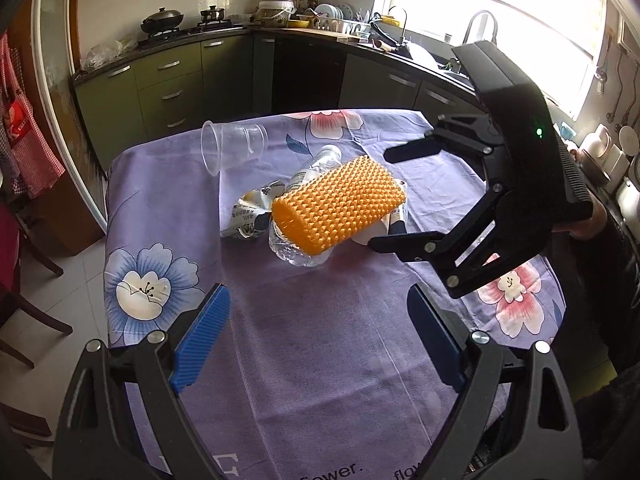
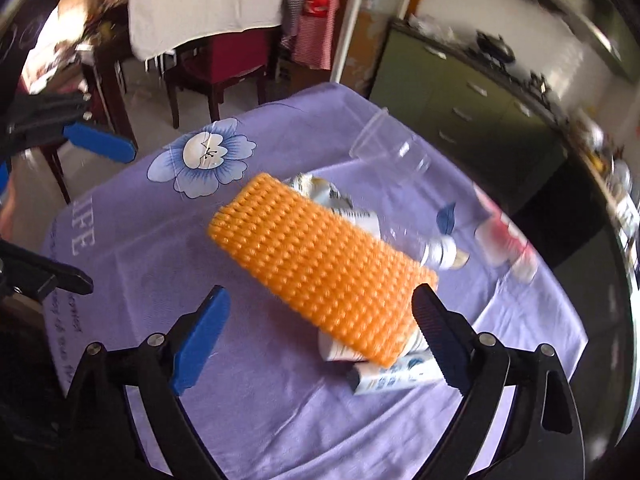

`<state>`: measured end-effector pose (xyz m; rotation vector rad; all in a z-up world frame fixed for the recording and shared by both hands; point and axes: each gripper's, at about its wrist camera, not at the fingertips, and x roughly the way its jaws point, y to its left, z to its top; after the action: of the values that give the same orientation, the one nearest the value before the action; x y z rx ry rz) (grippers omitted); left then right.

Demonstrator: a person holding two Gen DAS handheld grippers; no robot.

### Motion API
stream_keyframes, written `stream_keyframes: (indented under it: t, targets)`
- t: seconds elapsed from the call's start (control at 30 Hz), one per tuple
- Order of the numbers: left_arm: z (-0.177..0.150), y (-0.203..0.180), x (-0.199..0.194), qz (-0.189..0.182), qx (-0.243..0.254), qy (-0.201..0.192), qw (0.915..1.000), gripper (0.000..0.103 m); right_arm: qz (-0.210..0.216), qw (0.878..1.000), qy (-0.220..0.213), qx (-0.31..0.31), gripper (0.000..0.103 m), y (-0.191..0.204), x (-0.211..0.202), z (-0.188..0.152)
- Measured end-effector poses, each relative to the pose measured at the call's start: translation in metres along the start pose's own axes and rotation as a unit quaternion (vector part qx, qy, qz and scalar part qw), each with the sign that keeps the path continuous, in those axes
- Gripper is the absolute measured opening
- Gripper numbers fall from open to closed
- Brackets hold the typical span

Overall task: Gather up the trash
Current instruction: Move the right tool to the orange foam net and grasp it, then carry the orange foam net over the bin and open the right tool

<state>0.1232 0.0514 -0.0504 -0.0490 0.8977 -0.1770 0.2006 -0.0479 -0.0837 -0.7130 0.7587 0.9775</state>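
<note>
While both grippers hang over the worktop (image 1: pixel 320 360), nothing sits between either pair of jaws. Left gripper (image 1: pixel 320 336): jaws spread wide, blue pads over bare purple floral cloth (image 1: pixel 280 400), pinching nothing. Right gripper (image 2: pixel 320 332): jaws spread wide too, the orange foam net sleeve (image 2: pixel 320 264) lying just ahead of them and partly between the tips; pads don't press on it as far as the blurred right wrist view shows. In the left wrist view the right gripper (image 1: pixel 384 200) comes in from the right, its jaws open beside the sleeve's end.

Trash sits in a pile mid-worktop: orange net sleeve on top of a crushed clear plastic bottle (image 1: pixel 316 168), a crumpled printed wrapper (image 1: pixel 252 216) touching the bottle on the left, a white tube (image 2: pixel 384 372) and a small white paper cup (image 2: pixel 340 350) under the sleeve's near end. Clear plastic cup (image 1: pixel 232 146) lies on its side, apart from the pile, toward the far left edge. Kitchen cabinets (image 1: pixel 172 76) behind.
</note>
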Motion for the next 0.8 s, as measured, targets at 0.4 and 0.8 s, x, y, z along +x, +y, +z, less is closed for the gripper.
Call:
stream_keyframes:
  t: [0.4,0.8]
  targets:
    - [0.0,0.001,0.001,-0.001,0.0,0.004,1.0,0.086,0.033,0.997,0.064,-0.011,0.052,-0.013,0.035,-0.001]
    - [0.0,-0.008,-0.003,0.001,0.01,0.002,0.9999,0.086,0.055,0.997,-0.013,0.06,0.013,-0.024,-0.027,-0.009]
